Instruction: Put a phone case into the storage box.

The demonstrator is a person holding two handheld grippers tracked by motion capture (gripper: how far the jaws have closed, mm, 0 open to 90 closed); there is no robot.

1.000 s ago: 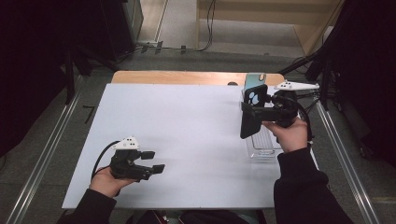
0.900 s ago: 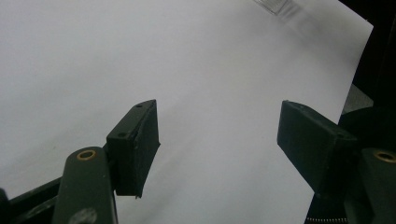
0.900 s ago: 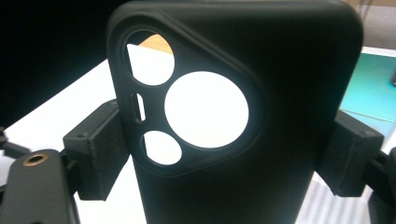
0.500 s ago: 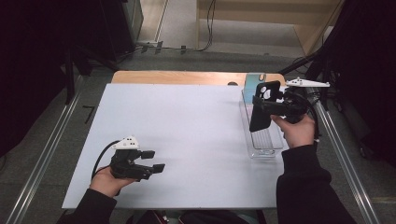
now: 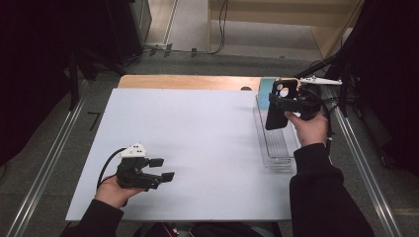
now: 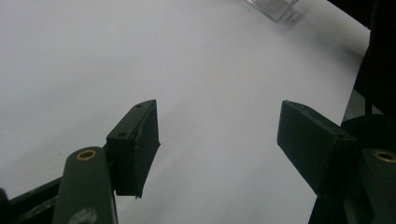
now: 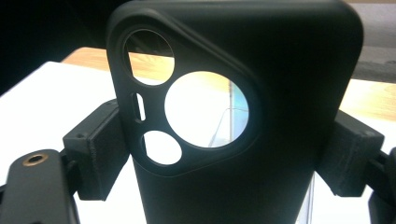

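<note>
A black phone case (image 5: pixel 279 104) with round camera cut-outs hangs upright over the clear plastic tray (image 5: pixel 276 148) at the table's right side. My right gripper (image 5: pixel 291 102) is shut on it, one pad on each long edge. In the right gripper view the case (image 7: pixel 261 121) stands between the two pads (image 7: pixel 100 149), and the tray shows through its largest hole. My left gripper (image 5: pixel 165 169) rests low over the white board (image 5: pixel 197 143) near the front left, jaws wide apart. In the left gripper view its pads (image 6: pixel 135 144) have only bare white board between them.
The white board covers most of a wooden table (image 5: pixel 188 81), whose far strip shows behind it. A light blue flat object (image 5: pixel 264 89) lies at the tray's far end. Metal rails (image 5: pixel 47 163) run along both sides of the table.
My right gripper has carried the phone case to the right and a little farther away, over the tray. The left hand has stayed where it was.
</note>
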